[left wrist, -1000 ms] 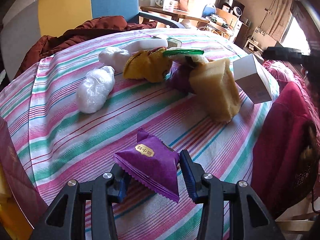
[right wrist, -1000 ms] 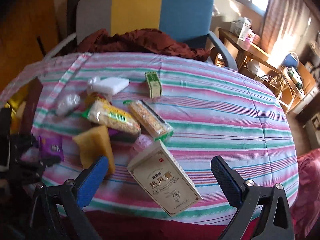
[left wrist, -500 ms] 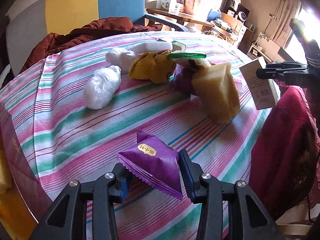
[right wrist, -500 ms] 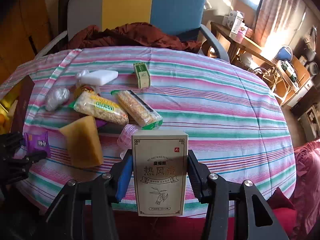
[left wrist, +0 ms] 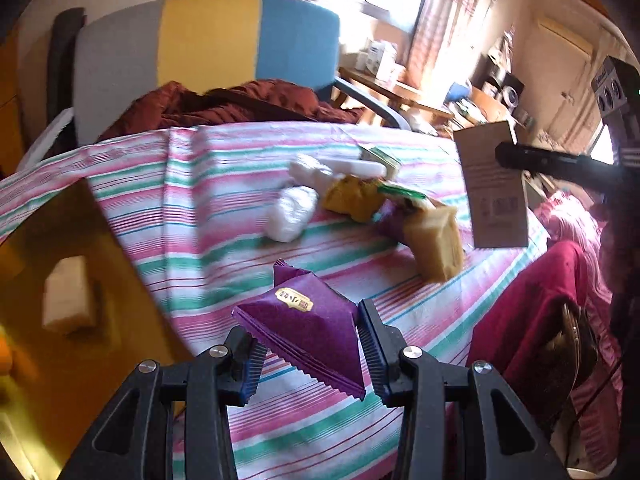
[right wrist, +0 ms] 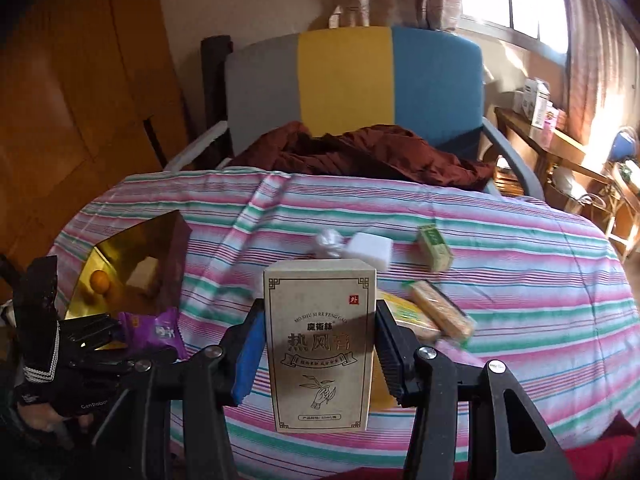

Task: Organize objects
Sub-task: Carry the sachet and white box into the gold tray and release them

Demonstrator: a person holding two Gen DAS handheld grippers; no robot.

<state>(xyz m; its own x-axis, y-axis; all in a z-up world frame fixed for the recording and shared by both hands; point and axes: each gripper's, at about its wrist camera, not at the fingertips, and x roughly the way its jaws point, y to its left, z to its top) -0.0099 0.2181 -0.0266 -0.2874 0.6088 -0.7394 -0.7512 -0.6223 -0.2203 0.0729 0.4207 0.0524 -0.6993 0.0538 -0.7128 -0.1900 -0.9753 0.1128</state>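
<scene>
Carton (right wrist: 320, 344) upright — clamped, purple packet (left wrist: 304, 320) tilted

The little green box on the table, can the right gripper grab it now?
Probably not yet. The right gripper is already shut on the tall beige carton, so its jaws are full, though the green box lies uncovered ahead.

Tan carton (right wrist: 320, 344) hides the counter (right wrist: 520, 280) items behind it. Yellow sponge (left wrist: 436, 240) covers part of a purple wrapper. Gold box (left wrist: 60, 280) blurred, contents unclear. Left tool handles cut off below.
</scene>
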